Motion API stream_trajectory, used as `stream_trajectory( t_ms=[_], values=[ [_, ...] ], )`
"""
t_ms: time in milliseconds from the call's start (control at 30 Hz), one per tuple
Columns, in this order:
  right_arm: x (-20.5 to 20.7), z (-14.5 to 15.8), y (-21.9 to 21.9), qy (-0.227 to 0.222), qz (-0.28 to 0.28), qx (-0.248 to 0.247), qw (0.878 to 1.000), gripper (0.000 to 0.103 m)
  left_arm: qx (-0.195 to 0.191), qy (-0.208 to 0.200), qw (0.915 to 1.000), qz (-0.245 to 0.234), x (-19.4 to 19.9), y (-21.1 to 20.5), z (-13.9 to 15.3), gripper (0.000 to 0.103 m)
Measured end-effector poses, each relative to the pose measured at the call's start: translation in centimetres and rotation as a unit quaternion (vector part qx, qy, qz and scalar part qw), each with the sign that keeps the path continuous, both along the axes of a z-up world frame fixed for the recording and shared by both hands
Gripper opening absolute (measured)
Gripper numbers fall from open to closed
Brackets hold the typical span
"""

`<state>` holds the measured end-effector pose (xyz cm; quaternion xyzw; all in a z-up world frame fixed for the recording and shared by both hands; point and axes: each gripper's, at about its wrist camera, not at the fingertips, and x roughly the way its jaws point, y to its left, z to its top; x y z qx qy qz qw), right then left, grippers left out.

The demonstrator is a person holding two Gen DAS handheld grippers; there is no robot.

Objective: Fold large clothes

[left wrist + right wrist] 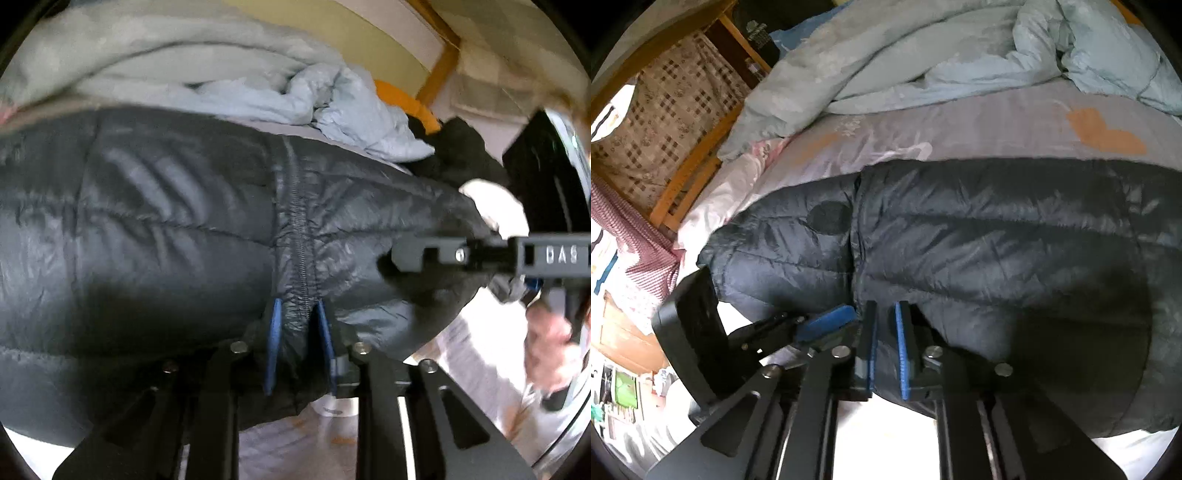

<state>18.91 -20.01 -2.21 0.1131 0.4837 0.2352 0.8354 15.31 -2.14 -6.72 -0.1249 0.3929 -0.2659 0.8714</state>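
Note:
A dark navy puffer jacket (177, 221) lies across the bed; it fills the lower half of the right wrist view (997, 251). My left gripper (297, 325) is shut on the jacket's near edge at the zipper seam, blue pads pinching the fabric. My right gripper (886, 325) is shut on the jacket's near edge too, a fold of fabric between its blue pads. The right gripper also shows at the right of the left wrist view (424, 254), at the jacket's end. The left gripper shows at the lower left of the right wrist view (827, 321).
A crumpled light blue duvet (960, 51) lies behind the jacket on a lilac printed bedsheet (960, 125). A wooden bed frame (698, 155) with a checked cloth stands at the left. An orange item (406, 103) and a black garment (458, 147) lie at the far right.

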Motion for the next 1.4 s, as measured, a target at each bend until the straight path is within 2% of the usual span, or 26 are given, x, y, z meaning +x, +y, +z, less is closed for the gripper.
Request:
stream_trajectory(
  t_ms=[133,233,333,467,533,567,767,967,1167,1300,1400],
  values=[
    [0.9,-1.2,2.8,0.031,0.011,0.021,0.999,0.007,0.011,-0.007,0.9999,0.006,-0.3,-0.2,0.3,0.015],
    [2.1,-2.7,4.9,0.047,-0.014,-0.031,0.998,0.007,0.012,-0.003,0.9999,0.007,0.1,-0.2,0.3,0.015],
    [3.0,-3.3,5.5,0.065,-0.015,-0.016,0.998,0.007,0.004,0.002,1.0000,0.009,0.3,0.1,0.4,0.015],
    [3.1,-2.5,6.8,0.041,-0.015,-0.051,0.998,0.007,0.008,0.003,0.9999,0.010,0.2,0.1,0.3,0.015],
    [3.8,-2.8,6.7,0.049,-0.029,-0.051,0.997,0.005,0.011,0.003,0.9999,0.011,0.2,0.0,0.3,0.015],
    [4.1,-2.9,6.5,0.052,-0.039,-0.055,0.996,0.000,0.008,0.005,0.9999,0.012,0.2,0.1,0.3,0.015],
    [6.2,-2.8,6.3,0.040,-0.061,-0.070,0.995,0.000,-0.024,0.020,0.9994,0.018,0.7,1.1,-0.1,0.015],
    [10.2,-2.9,6.4,0.059,-0.083,-0.041,0.994,0.000,-0.022,0.018,0.9993,0.024,0.5,1.1,0.0,0.015],
    [12.9,-3.7,7.6,0.064,-0.093,-0.057,0.992,0.000,-0.027,0.018,0.9991,0.029,0.4,1.5,-0.1,0.015],
    [12.1,-3.0,6.9,0.050,-0.105,-0.040,0.992,0.000,-0.024,0.016,0.9993,0.026,0.4,1.3,0.0,0.015],
    [7.6,-0.7,5.8,0.007,-0.100,-0.022,0.995,0.000,-0.024,0.019,0.9992,0.025,0.6,1.4,0.1,0.015]
  ],
)
